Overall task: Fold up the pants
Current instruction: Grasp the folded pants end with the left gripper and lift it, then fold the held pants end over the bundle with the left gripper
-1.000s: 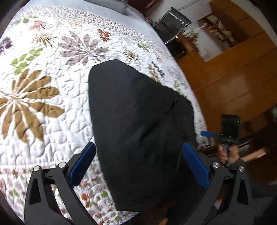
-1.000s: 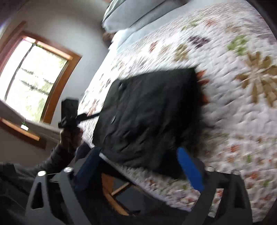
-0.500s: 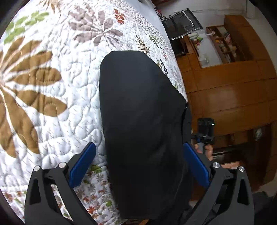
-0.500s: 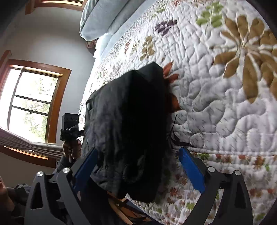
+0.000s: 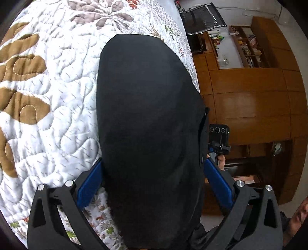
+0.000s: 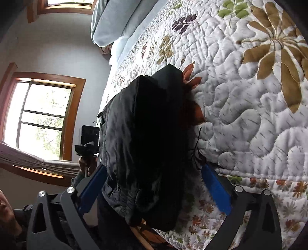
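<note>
Black pants (image 5: 150, 115) lie folded in a thick bundle near the edge of a floral quilted bedspread (image 5: 48, 80). My left gripper (image 5: 152, 163) is open, and its blue fingers (image 5: 90, 184) stand on either side of the bundle's near end. From the other side, my right gripper (image 6: 154, 168) is also open and straddles the pants (image 6: 146, 134). A waist button (image 6: 101, 120) shows on the left edge. Each view shows the other gripper held in a hand past the pants: the right gripper (image 5: 219, 142) and the left gripper (image 6: 88, 142). Whether any finger touches the cloth is hidden.
The quilt (image 6: 250, 96) stretches far beyond the pants. Pillows (image 6: 115, 21) lie at the head of the bed, beside a window (image 6: 42, 115). Wooden cabinets (image 5: 250, 100), shelves and a black folding chair (image 5: 202, 17) stand past the bed's edge.
Both grippers have moved in close to the pants, which now fill the gap between each pair of fingers. In the right wrist view the pants went from lying flat to a bunched, edge-on bundle.
</note>
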`<state>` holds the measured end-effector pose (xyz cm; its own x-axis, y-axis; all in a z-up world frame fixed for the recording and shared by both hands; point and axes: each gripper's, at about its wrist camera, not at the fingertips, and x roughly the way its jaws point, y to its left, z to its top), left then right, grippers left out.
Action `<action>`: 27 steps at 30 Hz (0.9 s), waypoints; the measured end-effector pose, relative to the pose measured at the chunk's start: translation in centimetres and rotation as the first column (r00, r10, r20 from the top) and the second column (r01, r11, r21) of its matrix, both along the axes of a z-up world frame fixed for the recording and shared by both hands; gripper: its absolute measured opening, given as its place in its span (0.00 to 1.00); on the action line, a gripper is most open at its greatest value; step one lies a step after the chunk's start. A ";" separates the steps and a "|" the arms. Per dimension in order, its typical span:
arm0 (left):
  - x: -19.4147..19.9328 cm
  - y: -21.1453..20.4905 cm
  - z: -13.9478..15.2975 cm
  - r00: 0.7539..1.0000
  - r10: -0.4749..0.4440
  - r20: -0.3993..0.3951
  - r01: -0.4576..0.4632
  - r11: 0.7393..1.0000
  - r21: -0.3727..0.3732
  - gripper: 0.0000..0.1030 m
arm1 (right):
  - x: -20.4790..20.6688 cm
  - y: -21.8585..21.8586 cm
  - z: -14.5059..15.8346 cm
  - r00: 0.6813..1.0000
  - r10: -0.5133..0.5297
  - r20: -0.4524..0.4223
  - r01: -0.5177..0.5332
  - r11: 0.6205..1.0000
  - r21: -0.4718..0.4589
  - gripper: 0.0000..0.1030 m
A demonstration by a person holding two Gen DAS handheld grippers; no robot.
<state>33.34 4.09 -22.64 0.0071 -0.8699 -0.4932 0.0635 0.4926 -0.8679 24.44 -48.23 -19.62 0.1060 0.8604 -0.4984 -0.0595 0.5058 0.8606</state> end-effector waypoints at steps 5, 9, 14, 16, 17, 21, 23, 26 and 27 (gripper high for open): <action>0.0 -0.5 0.3 1.000 -0.017 0.012 0.016 0.999 0.041 0.95 | 0.0 0.3 -0.3 0.999 0.037 -0.022 -0.035 0.995 0.095 0.97; -0.2 -1.2 0.8 0.999 -0.009 0.036 0.006 0.997 0.082 0.82 | 0.3 1.8 -0.7 0.997 0.073 -0.012 -0.072 0.993 0.095 0.96; -0.2 -1.0 0.7 1.000 -0.007 0.031 0.004 0.997 0.083 0.71 | -0.1 1.1 -1.2 0.998 0.063 -0.023 -0.061 0.994 0.090 0.68; 0.0 -1.2 0.7 1.000 -0.006 0.026 0.004 0.996 0.086 0.70 | -0.1 1.0 -1.2 0.998 0.056 -0.024 -0.053 0.994 0.098 0.67; 0.0 -1.3 0.7 1.000 -0.007 0.027 0.004 0.996 0.090 0.69 | -0.1 1.1 -1.3 0.998 0.055 -0.025 -0.053 0.994 0.101 0.67; 0.2 -1.4 1.1 0.999 -0.006 0.032 0.003 0.996 0.089 0.62 | -0.1 1.7 -1.4 0.998 0.068 -0.013 -0.066 0.994 0.082 0.51; 0.2 -1.3 1.1 0.999 -0.004 0.039 0.001 0.996 0.086 0.56 | -0.1 2.0 -1.1 0.997 0.073 -0.001 -0.073 0.994 0.085 0.42; -0.1 -0.7 0.9 0.999 0.005 0.042 -0.008 0.997 0.073 0.50 | -0.1 2.4 -0.3 0.996 0.083 0.019 -0.084 0.994 0.066 0.35; -0.1 -0.6 0.8 0.999 0.006 0.042 -0.009 0.998 0.069 0.49 | -0.1 2.6 0.0 0.996 0.087 0.025 -0.088 0.994 0.058 0.33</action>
